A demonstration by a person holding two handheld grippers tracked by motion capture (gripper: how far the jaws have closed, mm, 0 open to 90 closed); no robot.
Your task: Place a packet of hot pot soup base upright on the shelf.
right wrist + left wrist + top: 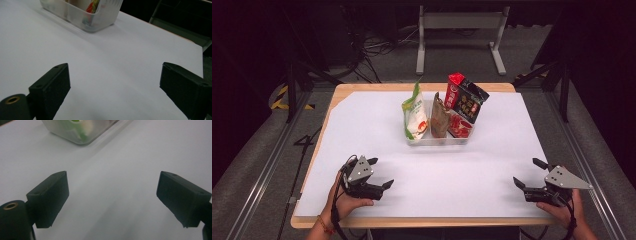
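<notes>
Left gripper (112,195), bin (82,137) cropped, blurred

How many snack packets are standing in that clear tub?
3: a green-white packet at the left, a brown one in the middle, a red-black one at the right. Others may hide behind.

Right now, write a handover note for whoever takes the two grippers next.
Left gripper: open, holding nothing, low over the near left of the white table.
Right gripper: open, holding nothing, near the front right edge.
Clear bin sits mid-table toward the far side, apart from both grippers. Standing in it: a green and white bag at left, a brown pouch in the middle, a red and black pack at right.
Done: nothing visibly handled yet.
Left: probably reach to the bin and start on the packs.
</notes>
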